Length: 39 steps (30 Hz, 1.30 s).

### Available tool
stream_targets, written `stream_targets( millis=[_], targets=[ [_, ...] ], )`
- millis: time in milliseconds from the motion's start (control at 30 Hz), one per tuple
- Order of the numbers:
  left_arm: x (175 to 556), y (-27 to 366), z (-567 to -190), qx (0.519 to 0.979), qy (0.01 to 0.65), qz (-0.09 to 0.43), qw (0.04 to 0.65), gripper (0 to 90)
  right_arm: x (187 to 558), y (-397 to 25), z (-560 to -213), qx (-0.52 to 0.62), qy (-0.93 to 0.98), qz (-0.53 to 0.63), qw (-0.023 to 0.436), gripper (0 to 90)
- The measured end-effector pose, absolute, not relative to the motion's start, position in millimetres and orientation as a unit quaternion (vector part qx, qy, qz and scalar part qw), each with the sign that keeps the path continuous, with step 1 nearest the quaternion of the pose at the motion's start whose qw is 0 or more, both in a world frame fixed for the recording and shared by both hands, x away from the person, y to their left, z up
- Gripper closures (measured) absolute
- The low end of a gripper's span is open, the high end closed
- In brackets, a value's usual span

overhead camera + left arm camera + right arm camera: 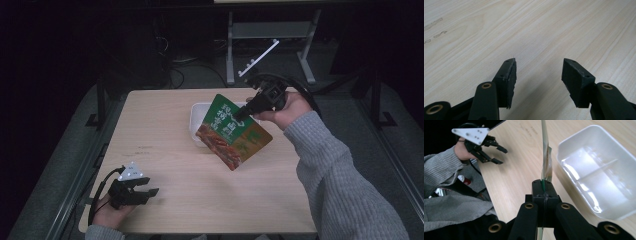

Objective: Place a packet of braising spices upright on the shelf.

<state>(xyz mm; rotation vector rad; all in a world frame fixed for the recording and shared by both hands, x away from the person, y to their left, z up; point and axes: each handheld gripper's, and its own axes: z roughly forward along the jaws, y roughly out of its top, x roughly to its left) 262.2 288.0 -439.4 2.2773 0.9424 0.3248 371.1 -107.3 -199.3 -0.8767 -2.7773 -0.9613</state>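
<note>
Overhead, the bench [200,200] presents a pale wood-grain top on a dark frame, set in a dim room with grey flooring; a grey metal stand [270,30] and loose cables lie on the floor beyond its far edge. A white tray [196,116] sits on the far half of the bench. The right gripper [239,114] is held above the bench beside that tray, its jaws closed on the upper edge of a flat food pouch [232,132]. The pouch hangs tilted in the air, partly overlapping the tray in the high view; its face is green at the top with white lettering, and a reddish-brown food picture covers the lower part. The left gripper [142,191] sits low at the near left corner of the bench, carrying a grey three-cornered plate, its jaws spread wide with nothing between them. The left gripper view confirms this: both ribbed jaws stand apart over bare wood, with faint grey marks at the upper left of the surface. The right gripper view shows the pouch [546,157] edge-on as a thin strip pinched between the closed jaws, reveals that the tray [624,215] has a shallow divider and a glossy interior, and shows the left gripper [499,155] farther off, held by a hand in a grey knitted sleeve.
</note>
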Motion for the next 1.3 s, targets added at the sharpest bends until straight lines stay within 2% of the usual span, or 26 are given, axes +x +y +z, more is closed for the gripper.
stream_targets(
  millis=[667, 1300],
  targets=[
    [262, 289, -439, 0.866, 0.359, 0.124, 0.325, 44.7, 419, -136, -168, -0.358, -0.889, -0.285, -0.003, 90.0],
    [263, 289, -438, 0.866, 0.358, 0.126, 0.324, 44.4, 466, -146, -184, -0.418, -0.871, -0.255, -0.031, 90.0]
  ],
)
